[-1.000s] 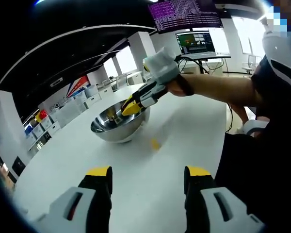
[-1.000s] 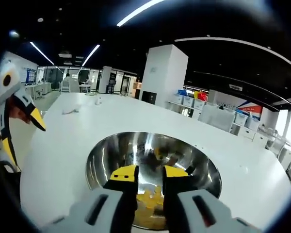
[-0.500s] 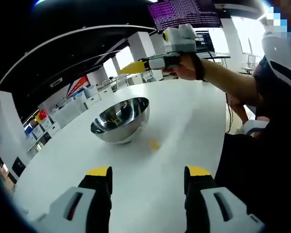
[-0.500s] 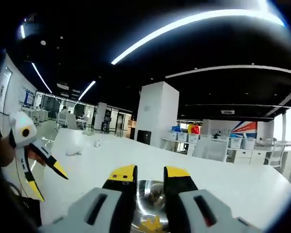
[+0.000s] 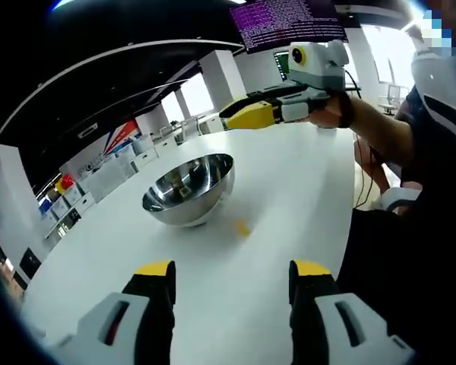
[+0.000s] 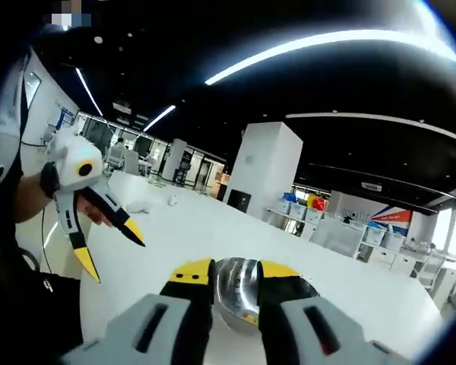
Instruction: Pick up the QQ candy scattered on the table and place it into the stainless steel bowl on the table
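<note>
The right gripper (image 5: 239, 119) hangs above the bowl (image 5: 188, 188), jaws narrow with nothing between them. The left gripper (image 5: 228, 281) waits low, jaws wide, aimed at one yellow candy (image 5: 243, 226) on the table (image 5: 304, 190) beside the bowl; nothing blocks it

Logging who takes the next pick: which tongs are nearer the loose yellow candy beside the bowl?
Left. The left tongs sit low over the table, open, with the candy just ahead. The right tongs are raised above and beyond the bowl.
</note>
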Action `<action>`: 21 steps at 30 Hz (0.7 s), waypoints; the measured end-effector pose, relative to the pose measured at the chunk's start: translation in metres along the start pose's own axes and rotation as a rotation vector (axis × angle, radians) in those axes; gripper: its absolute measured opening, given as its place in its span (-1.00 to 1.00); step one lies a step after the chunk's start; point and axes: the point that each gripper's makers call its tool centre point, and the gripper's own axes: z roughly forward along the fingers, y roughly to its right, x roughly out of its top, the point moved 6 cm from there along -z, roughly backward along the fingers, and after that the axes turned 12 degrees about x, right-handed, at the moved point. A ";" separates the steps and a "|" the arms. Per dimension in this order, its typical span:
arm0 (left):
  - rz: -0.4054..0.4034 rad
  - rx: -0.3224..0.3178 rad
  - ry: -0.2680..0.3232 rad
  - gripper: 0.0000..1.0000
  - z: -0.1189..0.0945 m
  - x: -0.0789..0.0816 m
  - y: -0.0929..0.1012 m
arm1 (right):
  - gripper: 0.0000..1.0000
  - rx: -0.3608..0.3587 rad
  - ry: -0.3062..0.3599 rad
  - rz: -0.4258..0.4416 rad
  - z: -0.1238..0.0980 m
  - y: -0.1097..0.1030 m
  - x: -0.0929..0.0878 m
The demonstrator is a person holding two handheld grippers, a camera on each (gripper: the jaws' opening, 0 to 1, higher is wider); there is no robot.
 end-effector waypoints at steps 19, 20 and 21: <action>-0.005 -0.004 0.002 0.20 0.000 -0.001 0.002 | -0.66 0.139 -0.178 0.191 0.018 -0.045 -0.080; -0.004 -0.005 0.002 0.20 0.000 -0.001 0.002 | -0.66 0.141 -0.203 0.208 0.019 -0.046 -0.086; -0.003 -0.006 0.002 0.20 0.000 -0.002 0.003 | -0.66 0.138 -0.226 0.227 0.019 -0.048 -0.090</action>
